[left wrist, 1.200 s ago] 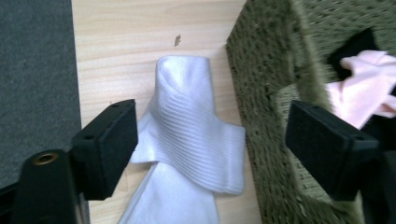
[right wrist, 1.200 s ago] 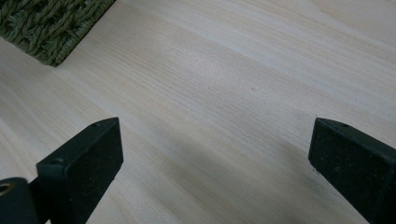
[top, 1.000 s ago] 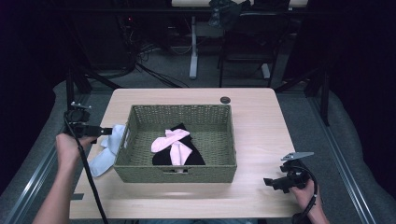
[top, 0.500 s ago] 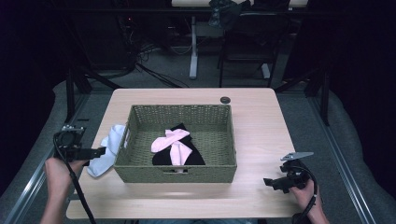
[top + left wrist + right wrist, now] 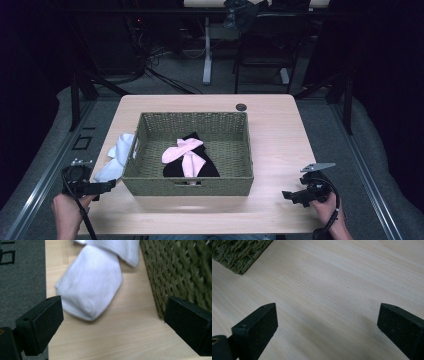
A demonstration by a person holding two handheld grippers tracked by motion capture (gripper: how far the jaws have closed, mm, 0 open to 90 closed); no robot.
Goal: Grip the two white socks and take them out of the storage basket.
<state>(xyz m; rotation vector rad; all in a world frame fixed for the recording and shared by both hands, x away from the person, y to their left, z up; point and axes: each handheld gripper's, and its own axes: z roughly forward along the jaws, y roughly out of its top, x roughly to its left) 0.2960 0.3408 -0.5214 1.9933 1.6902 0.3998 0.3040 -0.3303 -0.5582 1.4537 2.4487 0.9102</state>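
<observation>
- Left gripper (image 5: 107,186): jaws spread wide, empty, near white sock (image 5: 91,291).
- White sock: flat on table (image 5: 280,145), just beside left wall of woven basket (image 5: 232,186).
- Right gripper (image 5: 289,195): jaws spread, empty, over bare tabletop.

Your left gripper (image 5: 110,315) has matt black jaws with a slightly grainy face, and your right gripper (image 5: 325,322) looks the same. The white sock (image 5: 90,290) in front of you is soft, smooth-knit cloth with no sheen. The basket (image 5: 180,270) is coarse woven fibre, olive green and rough. The table (image 5: 342,285) is pale wood with fine straight grain and a smooth, faintly satin finish. Inside the basket, the pink sock (image 5: 181,151) and the black one (image 5: 205,167) look like soft matt cloth.
</observation>
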